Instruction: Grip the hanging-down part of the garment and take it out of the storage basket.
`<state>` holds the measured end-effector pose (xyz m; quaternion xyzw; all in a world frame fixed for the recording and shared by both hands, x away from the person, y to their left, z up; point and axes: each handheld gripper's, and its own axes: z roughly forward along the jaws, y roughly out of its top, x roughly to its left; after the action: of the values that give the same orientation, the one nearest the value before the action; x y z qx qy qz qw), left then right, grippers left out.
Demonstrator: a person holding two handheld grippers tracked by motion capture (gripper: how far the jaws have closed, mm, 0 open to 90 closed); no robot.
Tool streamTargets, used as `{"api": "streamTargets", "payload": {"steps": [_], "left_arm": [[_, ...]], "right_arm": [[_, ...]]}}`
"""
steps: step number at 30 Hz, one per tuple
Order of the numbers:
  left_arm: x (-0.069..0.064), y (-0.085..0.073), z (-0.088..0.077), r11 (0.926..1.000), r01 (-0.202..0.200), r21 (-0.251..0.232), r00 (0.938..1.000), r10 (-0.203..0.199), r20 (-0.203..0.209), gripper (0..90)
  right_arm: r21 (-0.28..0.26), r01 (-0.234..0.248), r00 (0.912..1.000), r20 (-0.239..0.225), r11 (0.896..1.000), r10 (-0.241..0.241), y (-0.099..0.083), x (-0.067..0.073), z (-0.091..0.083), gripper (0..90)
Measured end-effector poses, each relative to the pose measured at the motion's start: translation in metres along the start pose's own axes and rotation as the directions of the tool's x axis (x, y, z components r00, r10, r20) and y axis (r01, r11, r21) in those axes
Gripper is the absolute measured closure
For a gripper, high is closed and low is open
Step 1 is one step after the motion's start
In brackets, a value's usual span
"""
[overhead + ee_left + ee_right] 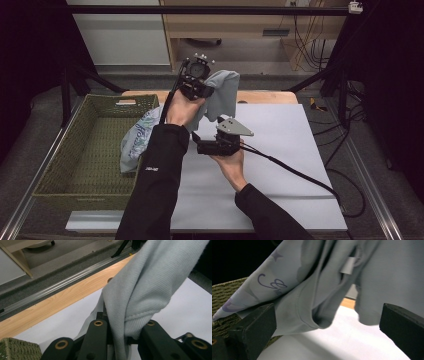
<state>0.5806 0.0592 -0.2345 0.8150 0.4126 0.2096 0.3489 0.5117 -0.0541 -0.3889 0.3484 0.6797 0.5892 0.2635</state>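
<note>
Left gripper (196, 82) pinches the pale shirt (222, 92) aloft beside the basket (65, 165), right gripper (200, 145) spread beneath; thin hem purchase risks slippage

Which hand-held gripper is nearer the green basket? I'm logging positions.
Left. The left hand-held gripper is raised beside the basket's far right corner; the right hand-held gripper sits farther right, over the sheet.

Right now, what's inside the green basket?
The woven basket looks bare across its visible floor. The pale grey shirt, held up by the left gripper, drapes over the basket's right rim, so the corner beneath that fabric is covered and cannot be checked.
</note>
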Motion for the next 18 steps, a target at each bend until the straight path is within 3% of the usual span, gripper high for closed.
{"api": "streamTargets", "payload": {"steps": [4,7,15,18], "left_arm": [[-0.001,0.000,0.002,1.0000,0.000,-0.003,1.0000,0.000,-0.002,80.4],[-0.001,0.000,0.001,1.0000,0.002,-0.004,1.0000,-0.002,0.000,80.4],[-0.001,0.000,0.002,1.0000,-0.001,0.000,1.0000,0.001,0.002,80.4],[-0.001,0.000,0.001,1.0000,-0.001,-0.002,1.0000,0.001,0.004,80.4]], "right_arm": [[0.009,-0.011,0.9998,-0.015,1.000,0.012,0.001,0.005,0.009,1.9],[0.014,0.010,0.9997,-0.024,1.000,-0.010,0.000,0.007,0.015,2.8],[0.038,0.013,0.9993,-0.036,0.999,-0.012,-0.003,0.015,0.032,6.6],[0.032,0.017,0.9991,-0.040,0.999,-0.016,-0.006,0.019,0.039,15.3]]}}
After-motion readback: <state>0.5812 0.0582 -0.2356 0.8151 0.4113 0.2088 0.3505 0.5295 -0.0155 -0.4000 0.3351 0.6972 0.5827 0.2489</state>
